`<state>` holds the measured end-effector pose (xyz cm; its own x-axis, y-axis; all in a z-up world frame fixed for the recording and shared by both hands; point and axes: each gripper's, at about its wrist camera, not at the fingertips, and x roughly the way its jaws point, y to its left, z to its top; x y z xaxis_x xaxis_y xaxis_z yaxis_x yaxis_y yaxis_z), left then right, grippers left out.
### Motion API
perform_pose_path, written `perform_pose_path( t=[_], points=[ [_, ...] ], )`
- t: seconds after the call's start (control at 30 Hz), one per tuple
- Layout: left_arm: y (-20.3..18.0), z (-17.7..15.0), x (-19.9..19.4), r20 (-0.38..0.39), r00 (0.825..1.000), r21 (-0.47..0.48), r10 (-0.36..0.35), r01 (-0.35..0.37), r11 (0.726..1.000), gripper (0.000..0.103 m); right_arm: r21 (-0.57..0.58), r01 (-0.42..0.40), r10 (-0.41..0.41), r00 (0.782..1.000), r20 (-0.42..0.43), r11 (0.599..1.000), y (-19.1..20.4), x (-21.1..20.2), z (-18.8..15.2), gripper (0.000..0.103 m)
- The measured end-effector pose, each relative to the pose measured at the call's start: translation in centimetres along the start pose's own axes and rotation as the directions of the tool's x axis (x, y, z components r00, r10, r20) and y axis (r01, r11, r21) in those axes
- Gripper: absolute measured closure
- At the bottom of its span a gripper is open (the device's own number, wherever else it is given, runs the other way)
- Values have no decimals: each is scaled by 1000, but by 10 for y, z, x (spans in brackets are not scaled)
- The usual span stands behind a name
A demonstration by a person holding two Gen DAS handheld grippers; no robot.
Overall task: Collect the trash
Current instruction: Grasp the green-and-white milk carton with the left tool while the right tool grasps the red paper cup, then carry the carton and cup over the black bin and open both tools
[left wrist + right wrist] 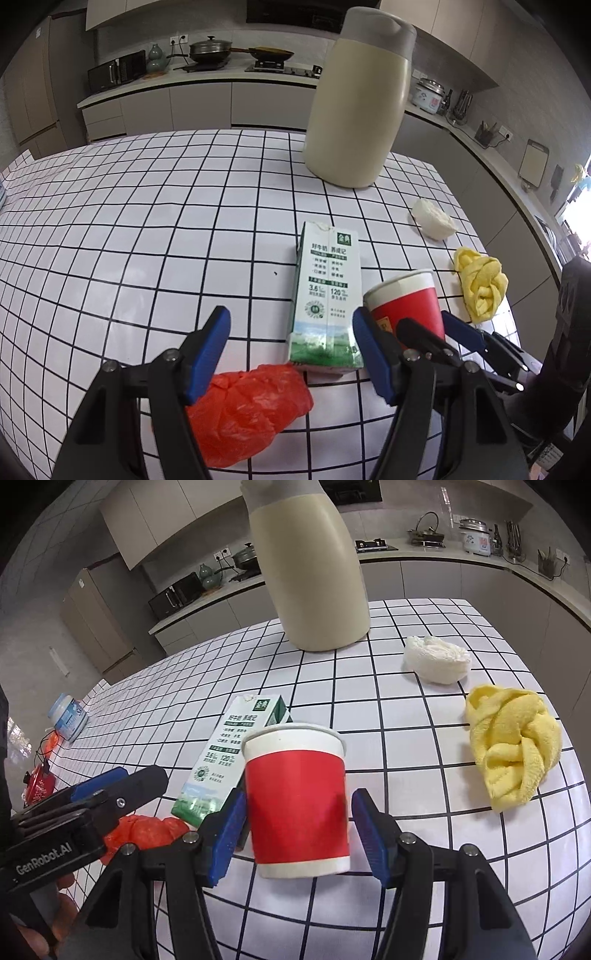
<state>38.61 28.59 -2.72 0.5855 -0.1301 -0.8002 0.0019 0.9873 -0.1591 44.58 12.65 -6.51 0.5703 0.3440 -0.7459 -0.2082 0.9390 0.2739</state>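
Right wrist view: the right gripper [299,830] brackets the red paper cup [295,805]; left pad apparently touching, right pad clear. Only this view shows a blue-capped jar [68,716]. Left wrist view: the left gripper [291,350] stands released over the red plastic bag [247,406].

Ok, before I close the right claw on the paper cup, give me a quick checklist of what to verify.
1. Red paper cup upright on the table: ok.
2. Cup sits between the right claw fingers: ok.
3. Pads pressing the cup: not ok, a gap shows on the right side.
4. Milk carton clear of the fingers: cannot tell, it stands close behind the cup.
5. Left claw out of the way: not ok, it is open right beside, over the red plastic bag.
6. Yellow cloth clear of the grasp: ok.
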Motion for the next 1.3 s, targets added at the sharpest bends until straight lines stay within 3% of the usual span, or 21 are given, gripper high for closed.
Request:
perform_pose_path(
  t=[0.37, 0.8, 0.87, 1.03, 1.3],
  points=[
    [-28, 6, 27, -56, 998, 51, -27, 30, 998, 33, 75, 58, -61, 998, 32, 995, -36, -8, 9, 41],
    [-27, 4, 66, -117, 993, 63, -1, 8, 998, 33, 52, 28, -28, 1000, 8, 998, -41, 3, 12, 37],
    [-27, 2, 68, -113, 994, 59, -5, 12, 998, 44, 49, 20, -21, 1000, 9, 999, -41, 4, 11, 39],
    [-28, -1, 58, -65, 998, 47, -22, 25, 999, 46, 33, -15, 14, 999, 31, 999, -39, -3, 9, 44],
    [-42, -1, 18, 32, 998, 36, -53, 51, 998, 46, 26, -51, 48, 992, 119, 998, -43, -47, 10, 45]
  ],
)
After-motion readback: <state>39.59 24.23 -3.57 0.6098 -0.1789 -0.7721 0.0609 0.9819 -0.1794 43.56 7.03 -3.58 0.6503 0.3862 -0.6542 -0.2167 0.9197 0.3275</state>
